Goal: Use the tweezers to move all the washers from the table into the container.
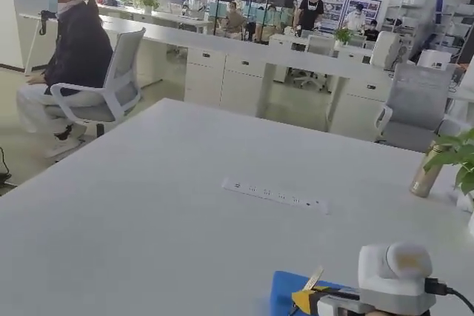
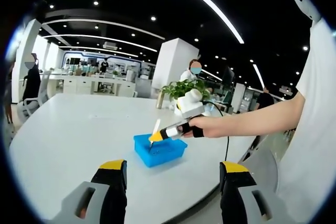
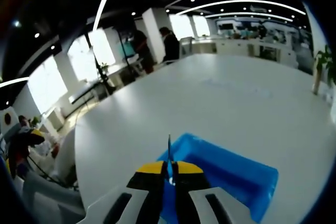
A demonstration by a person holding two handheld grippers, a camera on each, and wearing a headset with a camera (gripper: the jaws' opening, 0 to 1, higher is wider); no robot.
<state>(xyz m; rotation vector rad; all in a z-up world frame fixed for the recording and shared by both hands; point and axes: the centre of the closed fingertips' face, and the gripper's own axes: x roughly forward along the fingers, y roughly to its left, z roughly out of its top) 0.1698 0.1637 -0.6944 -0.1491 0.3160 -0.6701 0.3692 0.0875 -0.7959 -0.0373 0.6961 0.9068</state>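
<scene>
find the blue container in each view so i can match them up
Head view: blue container at the bottom edge, right of centre, partly hidden.
Left gripper view: just below centre.
Right gripper view: low, right of centre.
Shared landmark: the tweezers just above it.

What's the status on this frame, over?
Left hand-held gripper open, empty. Right hand-held gripper shut on thin metal tweezers, tip above blue plastic container. Path to container unobstructed.

White table point(image 1: 148, 205), blue container point(image 2: 164, 160), perhaps power strip point(image 1: 275, 195)
</scene>
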